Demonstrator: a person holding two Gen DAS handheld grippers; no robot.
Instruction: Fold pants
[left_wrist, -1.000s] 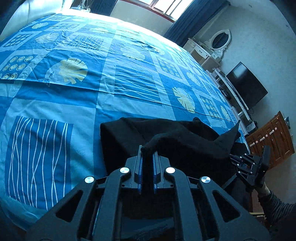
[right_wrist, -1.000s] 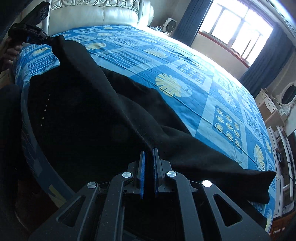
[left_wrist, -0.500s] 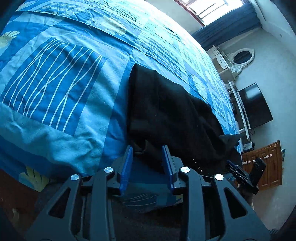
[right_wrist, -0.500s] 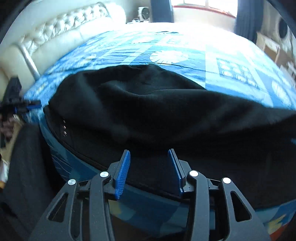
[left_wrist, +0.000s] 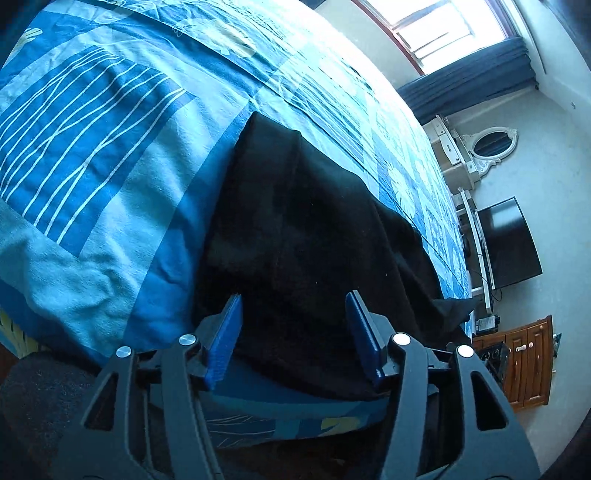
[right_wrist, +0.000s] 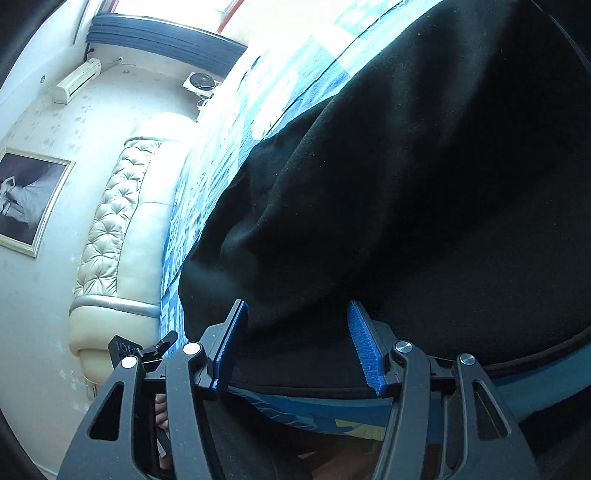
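The black pants (left_wrist: 306, 221) lie folded over on the blue patterned bedspread (left_wrist: 92, 155), close to the bed's near edge. My left gripper (left_wrist: 294, 295) hovers over their near hem, its jaws opening. The blue pads (left_wrist: 225, 332) stand apart and do not press the cloth. In the right wrist view the pants (right_wrist: 406, 184) fill most of the picture. My right gripper (right_wrist: 297, 303) is over their edge, its jaws opening too, with nothing pinched. The left gripper's black frame (right_wrist: 147, 349) peeks out at the lower left.
A cream tufted headboard (right_wrist: 110, 229) and a framed picture (right_wrist: 29, 199) are at one end of the bed. A TV (left_wrist: 509, 243), an oval mirror (left_wrist: 487, 147) and a wooden cabinet (left_wrist: 524, 362) stand past the other end. A small fan (right_wrist: 201, 81) sits by the window.
Both grippers were shut on lifted folds of the pants; both have let go and opened. The cloth has dropped flat on the bed. Both grippers sank lower and the right one rolled strongly.
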